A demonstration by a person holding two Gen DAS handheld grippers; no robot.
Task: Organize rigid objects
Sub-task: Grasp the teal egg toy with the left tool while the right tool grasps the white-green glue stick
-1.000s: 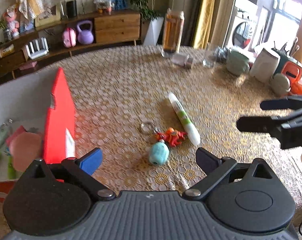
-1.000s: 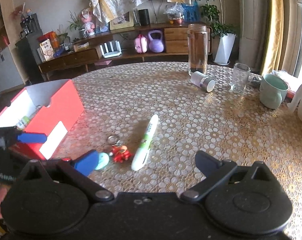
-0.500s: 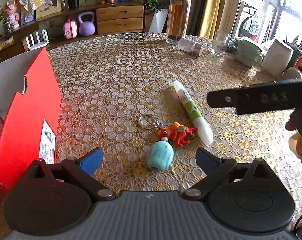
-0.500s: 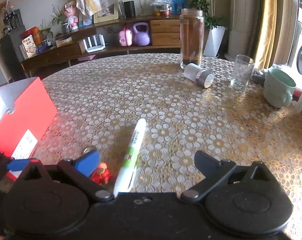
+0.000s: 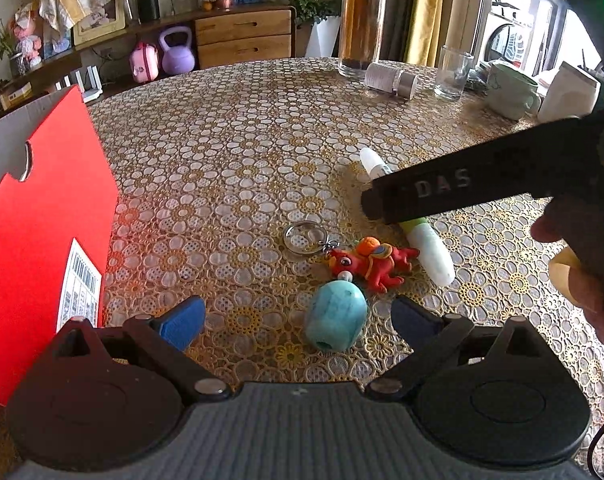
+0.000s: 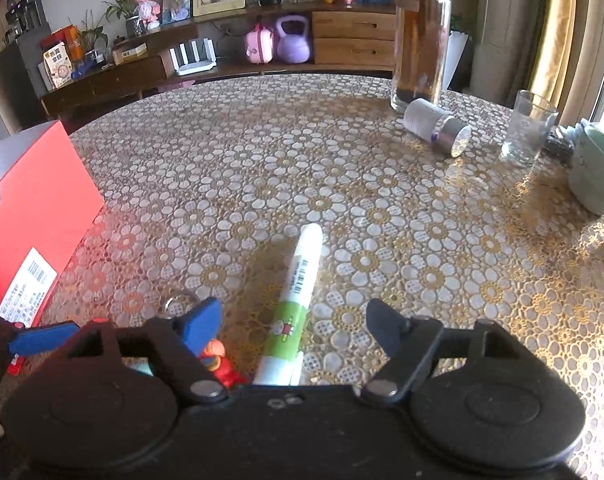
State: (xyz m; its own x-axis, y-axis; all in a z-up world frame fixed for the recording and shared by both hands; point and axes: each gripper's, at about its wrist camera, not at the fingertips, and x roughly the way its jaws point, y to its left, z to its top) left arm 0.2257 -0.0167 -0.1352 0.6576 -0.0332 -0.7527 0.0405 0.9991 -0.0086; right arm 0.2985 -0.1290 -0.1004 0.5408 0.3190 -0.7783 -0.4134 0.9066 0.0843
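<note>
A keychain lies on the table: metal ring (image 5: 304, 237), red figure (image 5: 372, 262) and teal charm (image 5: 336, 322). A white and green marker (image 5: 426, 240) lies beside it, also in the right wrist view (image 6: 297, 296). My left gripper (image 5: 297, 318) is open, low over the table, with the teal charm between its fingers. My right gripper (image 6: 295, 322) is open, its fingers on either side of the marker's near end; its finger (image 5: 462, 184) crosses over the marker in the left wrist view. A red box (image 5: 41, 220) stands at the left.
At the far right stand a tall glass jar (image 6: 420, 40), a small white bottle on its side (image 6: 438, 126), a drinking glass (image 6: 528, 128) and a green mug (image 6: 596, 168). A shelf unit (image 6: 229, 52) with a purple kettlebell lies beyond the table.
Both grippers have moved forward and down toward the keychain and marker. The right gripper has come in over the marker. The red box has slid left in both views.
</note>
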